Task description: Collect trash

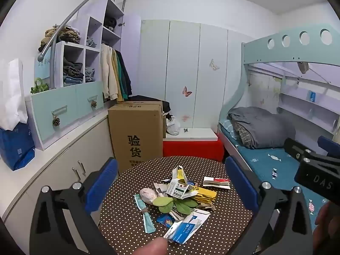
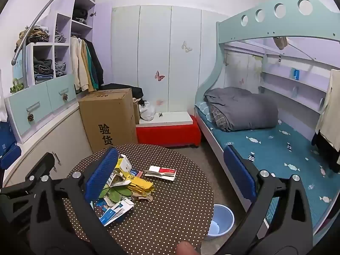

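Left wrist view: the left gripper point(image 1: 171, 182) hangs over a round dotted table point(image 1: 131, 218), its two blue fingers point(image 1: 102, 186) spread wide with nothing between them. One trash pile point(image 1: 180, 197) sits at the table's centre. In it I count one crumpled pink wad point(image 1: 148, 195) at 9 o'clock, one teal wrapper point(image 1: 144, 214) at 8 o'clock, three green leaves point(image 1: 170, 204) in the middle, one blue-and-white packet point(image 1: 187, 227) at 6 o'clock, and yellow paper point(image 1: 206, 195) at 3 o'clock. One red-and-white booklet point(image 1: 216, 182) lies apart at 2 o'clock. Beyond the table at 11 o'clock stands one cardboard box point(image 1: 136, 131). The right gripper point(image 1: 314, 163) pokes in at 3 o'clock of the frame. A fingertip point(image 1: 153, 247) shows at the bottom edge.

Right wrist view: the right gripper point(image 2: 170, 174) also stands wide open and empty, two blue fingers point(image 2: 239, 174) apart. Its left finger hides part of the pile point(image 2: 127, 187), which lies at 9 o'clock on the table point(image 2: 170, 223). The booklet point(image 2: 161, 172) rests near 12 o'clock. One blue bin point(image 2: 221, 218) stands on the floor, just beside the table at 4 o'clock, with one white scrap in it. One bunk bed point(image 2: 276, 148) fills the right side, with one rolled grey quilt point(image 2: 240, 108) on it.
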The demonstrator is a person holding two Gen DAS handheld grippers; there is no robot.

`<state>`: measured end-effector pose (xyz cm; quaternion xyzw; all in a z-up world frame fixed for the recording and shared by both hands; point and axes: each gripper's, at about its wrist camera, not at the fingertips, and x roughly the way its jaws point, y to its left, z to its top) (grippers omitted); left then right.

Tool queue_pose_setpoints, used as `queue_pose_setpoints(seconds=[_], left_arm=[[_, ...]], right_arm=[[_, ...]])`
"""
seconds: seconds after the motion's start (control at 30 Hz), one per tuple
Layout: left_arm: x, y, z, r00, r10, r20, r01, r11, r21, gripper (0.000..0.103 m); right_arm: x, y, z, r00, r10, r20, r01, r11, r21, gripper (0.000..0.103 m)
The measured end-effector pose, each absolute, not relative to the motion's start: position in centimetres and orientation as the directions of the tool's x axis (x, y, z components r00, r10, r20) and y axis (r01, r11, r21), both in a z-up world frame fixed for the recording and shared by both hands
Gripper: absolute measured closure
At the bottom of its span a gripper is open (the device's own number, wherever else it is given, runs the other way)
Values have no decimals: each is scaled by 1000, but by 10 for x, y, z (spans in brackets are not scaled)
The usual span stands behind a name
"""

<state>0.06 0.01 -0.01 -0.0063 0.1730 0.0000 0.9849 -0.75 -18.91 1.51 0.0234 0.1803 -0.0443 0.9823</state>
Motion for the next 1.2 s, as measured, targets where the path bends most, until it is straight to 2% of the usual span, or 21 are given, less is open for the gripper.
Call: queue_pose_setpoints(seconds=[1.2], left_arm=[[3, 3, 4, 938, -5, -347, -5, 1000, -29, 4]], right_arm=[[-3, -190, 19, 924, -85, -372, 101, 995, 25, 6]])
